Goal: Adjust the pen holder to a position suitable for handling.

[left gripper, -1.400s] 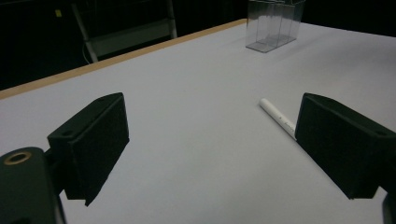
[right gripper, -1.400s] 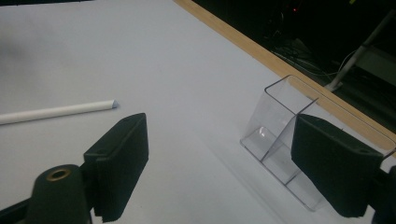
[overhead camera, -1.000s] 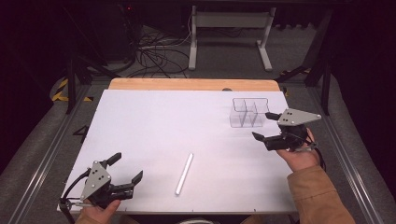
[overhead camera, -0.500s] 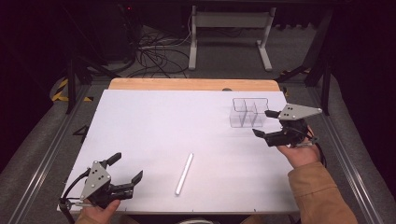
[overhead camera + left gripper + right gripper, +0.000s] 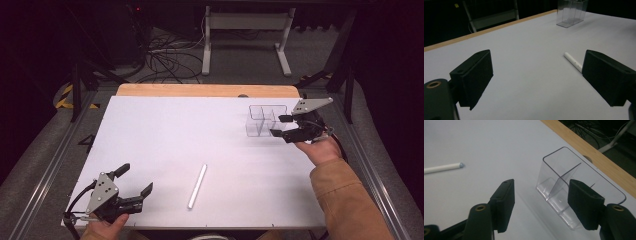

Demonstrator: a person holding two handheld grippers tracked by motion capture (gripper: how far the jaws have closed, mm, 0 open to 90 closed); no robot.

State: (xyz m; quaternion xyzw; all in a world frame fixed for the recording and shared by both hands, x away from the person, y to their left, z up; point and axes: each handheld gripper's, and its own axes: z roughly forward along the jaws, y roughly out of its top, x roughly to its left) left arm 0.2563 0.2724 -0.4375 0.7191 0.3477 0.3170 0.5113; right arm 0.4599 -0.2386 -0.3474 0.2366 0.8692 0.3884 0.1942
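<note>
White matte bench (image 5: pixel 165 130). Near edge: left gripper (image 5: pixel 136 186), black jaws wide apart, nothing between. Just beyond, slim white cylindrical stick (image 5: pixel 197 186) lies flat, long axis near-to-far, slightly tilted. Far right: right gripper (image 5: pixel 278 126), jaws just been closing, one jaw inside clear plastic divided box (image 5: pixel 260 120), not yet pressing the wall.

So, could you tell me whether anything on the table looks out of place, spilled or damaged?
Nothing stands out. The clear divided box stands upright and empty near the far right of the table, with no visible cracks. The white stick lies flat on the bare surface near the front edge, whole as far as I can see. No spills anywhere.
</note>
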